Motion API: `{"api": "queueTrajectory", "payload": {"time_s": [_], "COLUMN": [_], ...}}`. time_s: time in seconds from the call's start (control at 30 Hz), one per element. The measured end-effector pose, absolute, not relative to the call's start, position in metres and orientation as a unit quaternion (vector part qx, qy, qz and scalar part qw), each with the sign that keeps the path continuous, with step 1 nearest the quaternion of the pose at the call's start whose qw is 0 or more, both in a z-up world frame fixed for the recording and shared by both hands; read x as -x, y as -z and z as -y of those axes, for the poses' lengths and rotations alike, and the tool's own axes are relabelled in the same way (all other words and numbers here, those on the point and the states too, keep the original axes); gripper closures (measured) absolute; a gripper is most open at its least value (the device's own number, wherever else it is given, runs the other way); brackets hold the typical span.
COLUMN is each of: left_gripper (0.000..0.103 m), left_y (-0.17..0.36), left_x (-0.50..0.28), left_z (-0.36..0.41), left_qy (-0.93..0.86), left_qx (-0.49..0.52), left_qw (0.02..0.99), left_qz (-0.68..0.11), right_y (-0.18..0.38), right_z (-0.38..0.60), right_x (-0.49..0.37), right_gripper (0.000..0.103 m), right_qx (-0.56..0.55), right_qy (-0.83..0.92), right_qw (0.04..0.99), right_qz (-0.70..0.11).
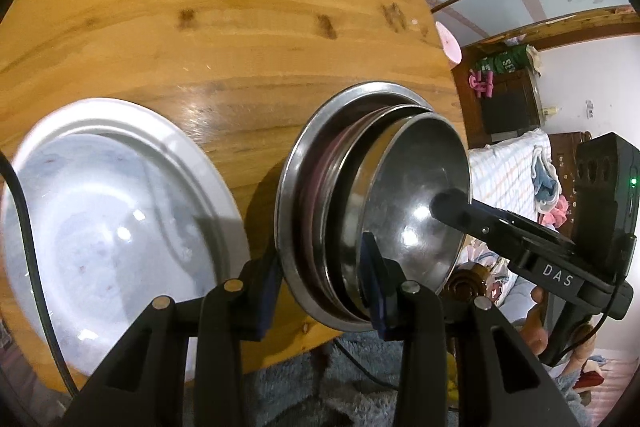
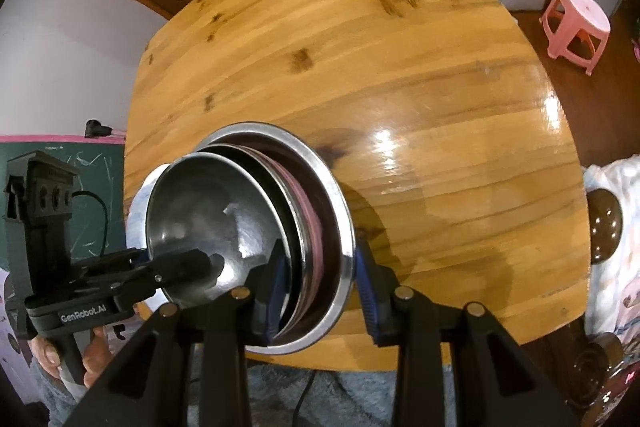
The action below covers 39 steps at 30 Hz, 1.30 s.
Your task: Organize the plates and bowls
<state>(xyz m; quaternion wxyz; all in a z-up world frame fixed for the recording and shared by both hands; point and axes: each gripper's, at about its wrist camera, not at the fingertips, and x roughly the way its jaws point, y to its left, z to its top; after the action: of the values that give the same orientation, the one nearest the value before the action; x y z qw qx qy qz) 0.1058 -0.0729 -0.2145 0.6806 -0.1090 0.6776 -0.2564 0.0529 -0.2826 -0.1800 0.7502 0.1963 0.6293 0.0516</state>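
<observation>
Both tongs pinch the nested steel bowls (image 1: pixel 372 211) by opposite rims — left tongs (image 1: pixel 320 291); right tongs (image 2: pixel 320 291) — sharing the weight above the worktop (image 2: pixel 400 87); white plate (image 1: pixel 120 211) alongside.

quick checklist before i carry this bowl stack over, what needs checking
1. Left gripper pinches the rim of the stack: ok.
2. Right gripper pinches the opposite rim: ok.
3. Stack level: not ok, the inner bowls look tilted toward one side.
4. Stack clear of the table: cannot tell.
5. White plate has room beside the stack: ok, a gap shows.
6. Cable clear of the plate: not ok, it crosses over its edge.
</observation>
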Motion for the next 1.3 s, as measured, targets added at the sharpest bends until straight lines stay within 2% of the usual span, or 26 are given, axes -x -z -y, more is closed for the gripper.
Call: {"api": "queueTrajectory", "payload": {"time_s": [0.2, 0.5, 0.8, 1.03, 1.3], "left_gripper": [0.068, 0.067, 0.067, 0.067, 0.067], "left_y": [0.165, 0.141, 0.188, 0.228, 0.241], "left_x": [-0.095, -0.076, -0.073, -0.071, -0.075], "left_z": [0.027, -0.059, -0.119, -0.122, -0.119], "left_qy": [0.245, 0.193, 0.141, 0.126, 0.122], "left_qx": [0.121, 0.143, 0.167, 0.176, 0.167], "left_qw": [0.713, 0.741, 0.727, 0.703, 0.701], "left_qz": [-0.645, -0.627, -0.650, -0.677, -0.682], "right_y": [0.133, 0.109, 0.146, 0.178, 0.195], "right_z": [0.246, 0.170, 0.105, 0.085, 0.079], "right_x": [-0.053, -0.060, -0.071, -0.075, -0.080], "right_gripper": [0.071, 0.071, 0.071, 0.071, 0.071], "right_qx": [-0.166, -0.123, -0.100, -0.092, -0.085], "right_qy": [-0.082, -0.140, -0.166, -0.159, -0.149], "right_qw": [0.772, 0.779, 0.753, 0.734, 0.727], "right_qz": [-0.607, -0.598, -0.629, -0.654, -0.665]}}
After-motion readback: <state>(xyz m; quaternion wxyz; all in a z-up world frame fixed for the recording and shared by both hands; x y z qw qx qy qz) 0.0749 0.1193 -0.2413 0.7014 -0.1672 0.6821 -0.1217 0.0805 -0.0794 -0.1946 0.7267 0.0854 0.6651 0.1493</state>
